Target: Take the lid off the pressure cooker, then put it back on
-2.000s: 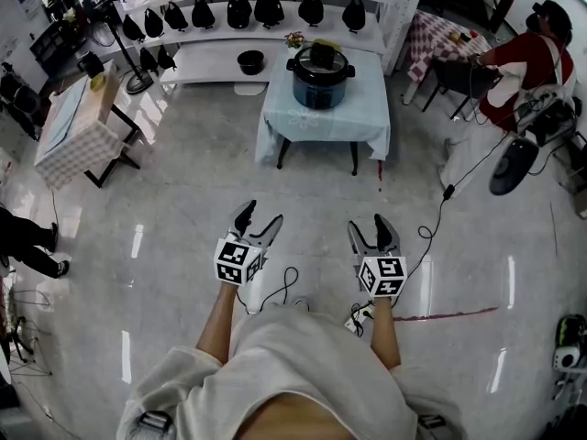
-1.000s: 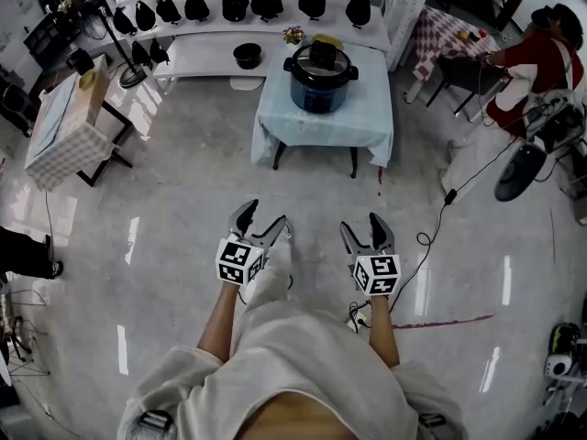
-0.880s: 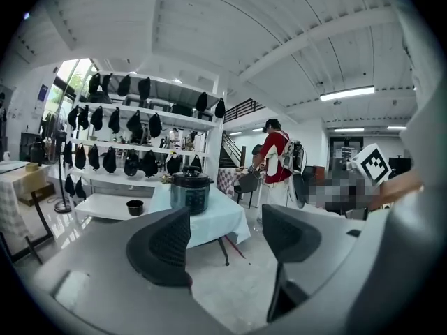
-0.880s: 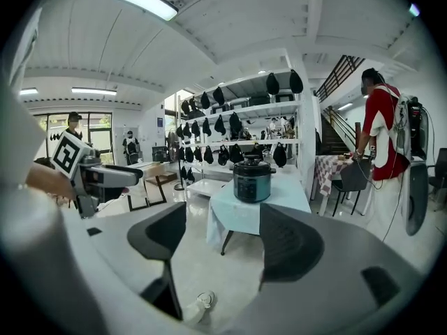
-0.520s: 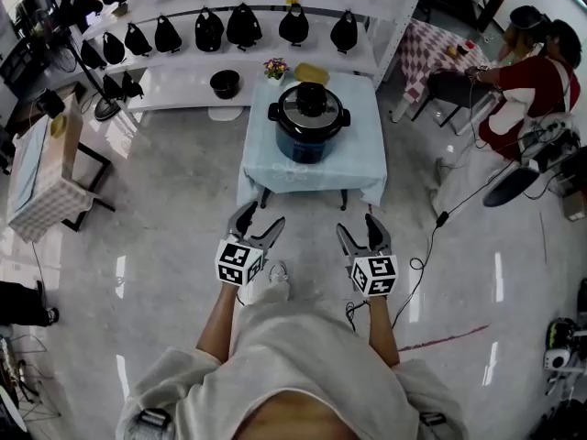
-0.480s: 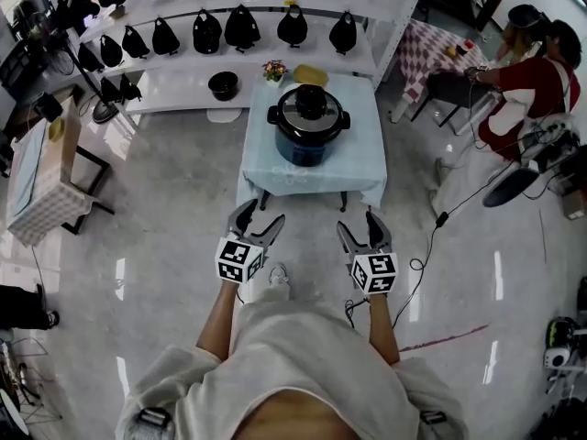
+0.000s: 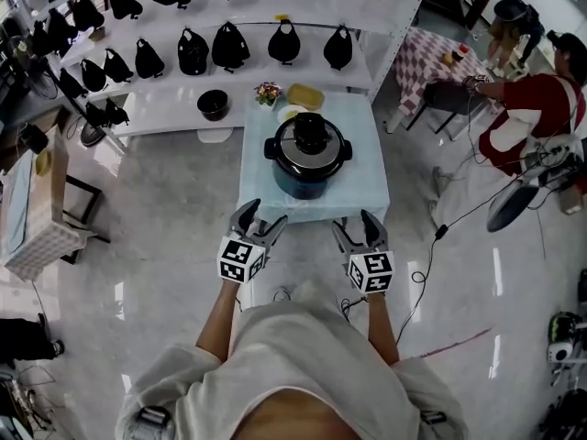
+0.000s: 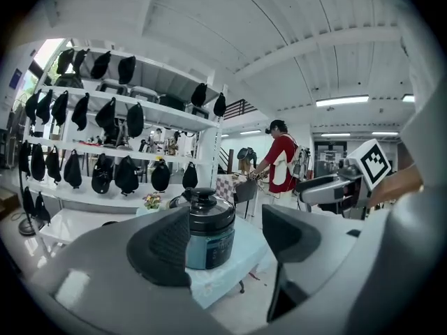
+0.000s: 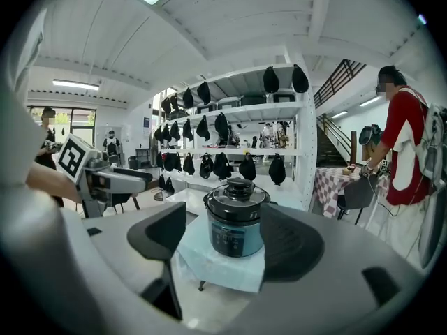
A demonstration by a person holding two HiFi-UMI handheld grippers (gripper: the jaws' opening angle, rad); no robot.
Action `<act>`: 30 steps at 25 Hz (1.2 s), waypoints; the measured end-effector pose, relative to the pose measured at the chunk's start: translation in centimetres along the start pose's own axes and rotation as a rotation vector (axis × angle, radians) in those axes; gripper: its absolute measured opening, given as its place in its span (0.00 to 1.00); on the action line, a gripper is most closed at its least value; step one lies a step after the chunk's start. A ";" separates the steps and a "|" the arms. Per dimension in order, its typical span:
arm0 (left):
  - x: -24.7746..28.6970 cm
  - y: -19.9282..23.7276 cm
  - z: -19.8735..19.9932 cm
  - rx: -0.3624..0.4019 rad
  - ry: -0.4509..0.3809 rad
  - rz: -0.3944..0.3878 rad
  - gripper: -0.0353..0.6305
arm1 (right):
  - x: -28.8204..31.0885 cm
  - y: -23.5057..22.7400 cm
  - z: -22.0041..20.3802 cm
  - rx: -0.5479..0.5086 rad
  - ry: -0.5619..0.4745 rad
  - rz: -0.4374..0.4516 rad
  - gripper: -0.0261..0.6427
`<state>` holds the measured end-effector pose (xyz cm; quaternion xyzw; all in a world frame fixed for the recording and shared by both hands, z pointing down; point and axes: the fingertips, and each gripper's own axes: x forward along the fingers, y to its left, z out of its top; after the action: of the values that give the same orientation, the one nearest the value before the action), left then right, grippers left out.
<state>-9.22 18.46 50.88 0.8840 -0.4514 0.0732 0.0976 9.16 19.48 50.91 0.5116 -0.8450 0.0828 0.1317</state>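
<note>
In the head view the pressure cooker [image 7: 308,157] stood on the cloth-covered table [image 7: 266,200] at twelve o'clock from the person, its lid [image 7: 308,143] still seated. The left gripper [image 7: 260,216] and right gripper [image 7: 356,225] hung short of the table's near edge, both wide open and empty.

In the left gripper view the jaws stood well apart; the cooker showed far off between them, nearer the nine o'clock jaw.

In the right gripper view the jaws again gaped, with nothing held; the cooker sat centred between them, well apart.

The step in hand looked like the approach; the next move would probably call for reaching over the table, gripping the lid's top knob, and likely steadying the pot.
</note>
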 end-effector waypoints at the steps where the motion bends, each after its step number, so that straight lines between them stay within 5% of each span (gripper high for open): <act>1: 0.7 0.4 0.1 0.001 0.002 -0.006 0.53 | 0.6 -0.3 0.1 0.001 0.001 -0.001 0.50; 19: 17.0 11.6 5.0 0.001 0.034 0.066 0.53 | 18.1 -11.2 4.9 0.075 -0.002 0.050 0.50; 30: 26.0 16.2 7.6 -0.029 0.052 0.142 0.53 | 27.0 -17.0 7.9 0.109 0.001 0.164 0.50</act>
<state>-6.90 -13.03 50.87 0.8461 -0.5112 0.0964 0.1165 11.18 -13.31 51.84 0.4471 -0.8783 0.1392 0.0969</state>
